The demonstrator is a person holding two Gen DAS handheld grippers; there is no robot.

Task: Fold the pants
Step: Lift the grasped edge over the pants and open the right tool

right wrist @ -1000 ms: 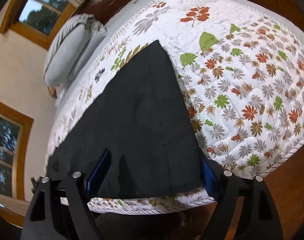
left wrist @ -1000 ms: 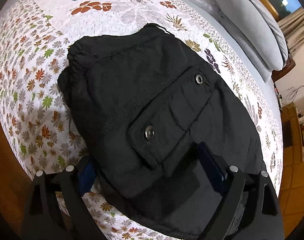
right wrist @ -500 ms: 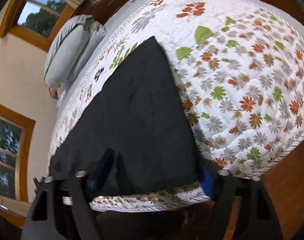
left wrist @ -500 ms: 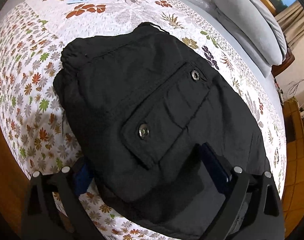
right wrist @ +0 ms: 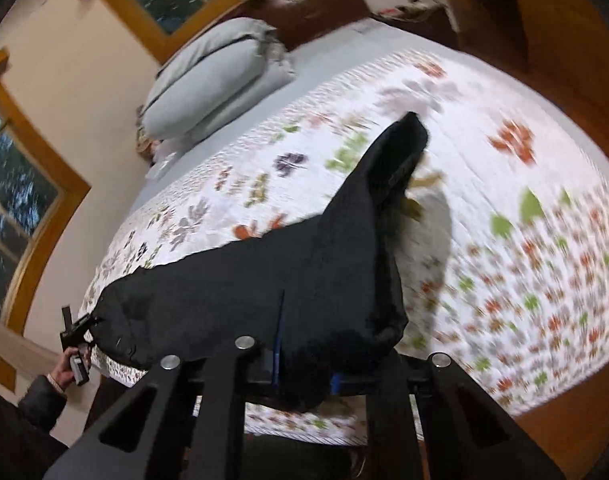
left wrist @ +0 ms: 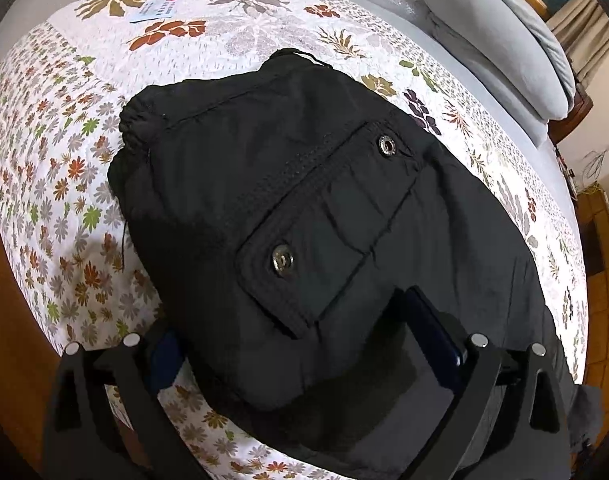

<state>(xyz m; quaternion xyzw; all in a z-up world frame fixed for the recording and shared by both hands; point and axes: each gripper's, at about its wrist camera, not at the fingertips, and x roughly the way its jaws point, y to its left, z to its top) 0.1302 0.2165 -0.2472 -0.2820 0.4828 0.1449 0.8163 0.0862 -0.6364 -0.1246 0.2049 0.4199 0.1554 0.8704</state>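
Note:
Black pants (left wrist: 304, 216) lie on a floral quilt, waistband end far, a snap-button cargo pocket (left wrist: 324, 248) facing up. My left gripper (left wrist: 304, 344) is open, its fingers either side of the near fabric. In the right wrist view my right gripper (right wrist: 300, 356) is shut on the hem end of the black pants (right wrist: 304, 272) and holds it lifted off the quilt, with the far end still resting on the bed. My left gripper (right wrist: 74, 334) shows small at the lower left there, in a hand.
The quilted bed (left wrist: 56, 160) ends at a wooden floor (right wrist: 576, 80) on the near and right sides. Grey pillows (left wrist: 504, 40) lie at the head of the bed. A small card (left wrist: 152, 10) lies on the far quilt. Windows (right wrist: 20, 200) line the wall.
My right gripper has closed on the pants' leg end and lifted it, so the fabric now hangs in a peak. My left gripper has stayed open over the waist part.

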